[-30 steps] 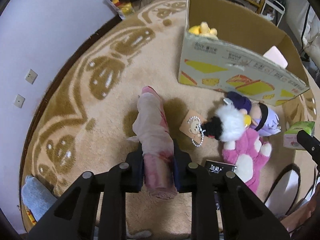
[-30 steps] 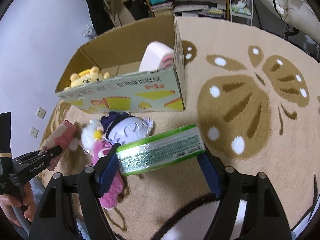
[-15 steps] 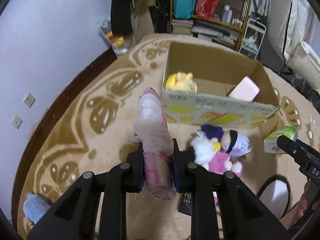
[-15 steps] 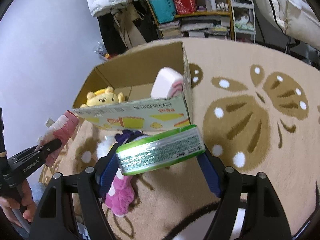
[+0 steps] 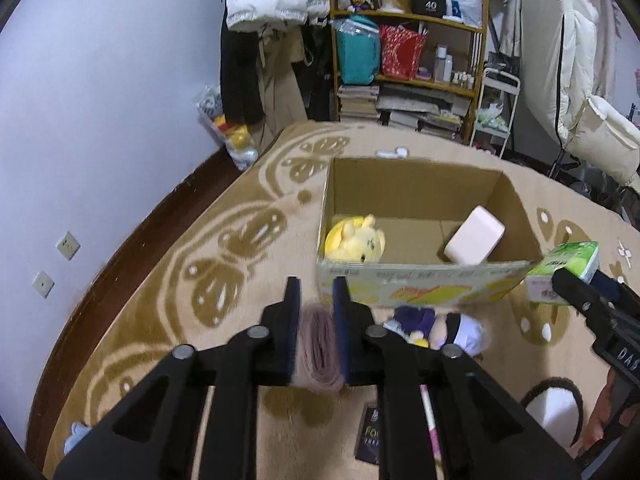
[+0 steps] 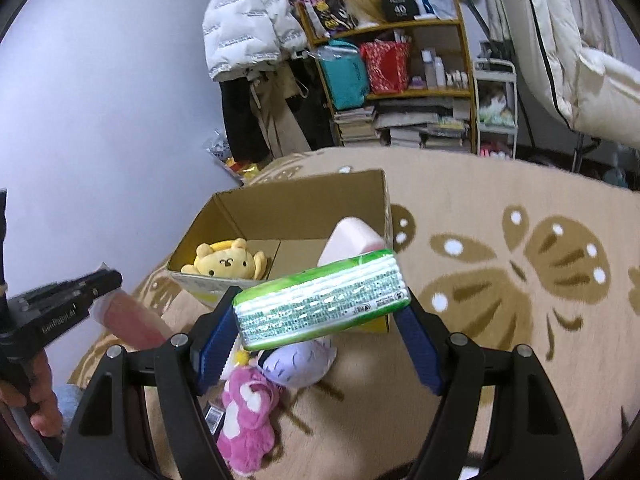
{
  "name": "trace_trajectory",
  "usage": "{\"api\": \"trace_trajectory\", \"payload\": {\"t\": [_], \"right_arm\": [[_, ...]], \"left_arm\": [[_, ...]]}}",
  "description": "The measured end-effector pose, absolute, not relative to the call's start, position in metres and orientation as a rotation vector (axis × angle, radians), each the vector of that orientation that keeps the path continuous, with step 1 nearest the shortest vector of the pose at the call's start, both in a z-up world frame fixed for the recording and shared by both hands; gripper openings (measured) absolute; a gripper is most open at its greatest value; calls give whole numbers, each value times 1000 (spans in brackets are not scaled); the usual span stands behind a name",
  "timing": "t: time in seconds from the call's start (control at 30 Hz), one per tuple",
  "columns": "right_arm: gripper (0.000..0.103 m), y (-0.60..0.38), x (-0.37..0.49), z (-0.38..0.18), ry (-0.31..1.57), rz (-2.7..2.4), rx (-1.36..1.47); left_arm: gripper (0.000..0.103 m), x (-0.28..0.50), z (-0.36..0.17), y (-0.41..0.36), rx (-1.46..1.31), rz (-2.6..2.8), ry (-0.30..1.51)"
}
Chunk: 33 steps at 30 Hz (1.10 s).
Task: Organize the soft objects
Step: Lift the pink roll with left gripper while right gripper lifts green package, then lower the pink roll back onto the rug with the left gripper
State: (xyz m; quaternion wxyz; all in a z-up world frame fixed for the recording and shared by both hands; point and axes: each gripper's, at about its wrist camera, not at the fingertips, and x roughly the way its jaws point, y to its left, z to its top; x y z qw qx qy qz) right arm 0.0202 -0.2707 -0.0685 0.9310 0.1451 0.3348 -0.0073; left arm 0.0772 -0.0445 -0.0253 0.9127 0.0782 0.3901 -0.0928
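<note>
Lifting since earlier | left tool (image 5: 316,308) grips pink roll (image 5: 318,344) | carton (image 5: 420,286) nearer

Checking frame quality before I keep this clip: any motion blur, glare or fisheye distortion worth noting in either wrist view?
Left wrist view: the pink roll in the left gripper and the cardboard box print look smeared; dark vignette at the corners. Right wrist view: glare streaks on the green tissue pack in the right gripper; shelves bow at the edges.

Cardboard box (image 5: 420,284) floor bare mid-box between yellow plush (image 5: 356,240) and pink pack (image 5: 474,240); near wall blocks low entry.
</note>
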Motion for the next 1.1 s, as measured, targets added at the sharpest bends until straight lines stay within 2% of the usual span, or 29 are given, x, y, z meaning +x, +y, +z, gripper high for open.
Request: {"api": "trace_trajectory", "payload": {"t": [0.07, 0.33, 0.47, 0.6, 0.7, 0.77, 0.9, 0.97, 1.1], "right_arm": [[80, -268, 25, -69, 681, -10, 283], [80, -268, 37, -78, 698, 8, 279], [80, -268, 39, -80, 705, 20, 283], [80, -266, 40, -81, 708, 30, 277], [80, -265, 40, -81, 711, 40, 276], [80, -263, 40, -82, 714, 46, 273], [80, -259, 40, -82, 715, 42, 251], [80, -258, 40, -82, 713, 41, 247], [80, -258, 40, -81, 710, 46, 249]], "left_arm": [[1, 80, -22, -47, 156, -216, 804], [3, 104, -49, -42, 109, -208, 930], [14, 111, -69, -37, 124, -154, 1012], [18, 119, -93, -25, 112, -63, 1105], [36, 122, -107, -16, 100, -16, 1150], [52, 124, -114, -12, 98, 20, 1164], [57, 132, -127, -6, 81, 70, 1198], [69, 136, -134, -2, 61, 84, 1223], [71, 141, -147, 2, 38, 117, 1262]]}}
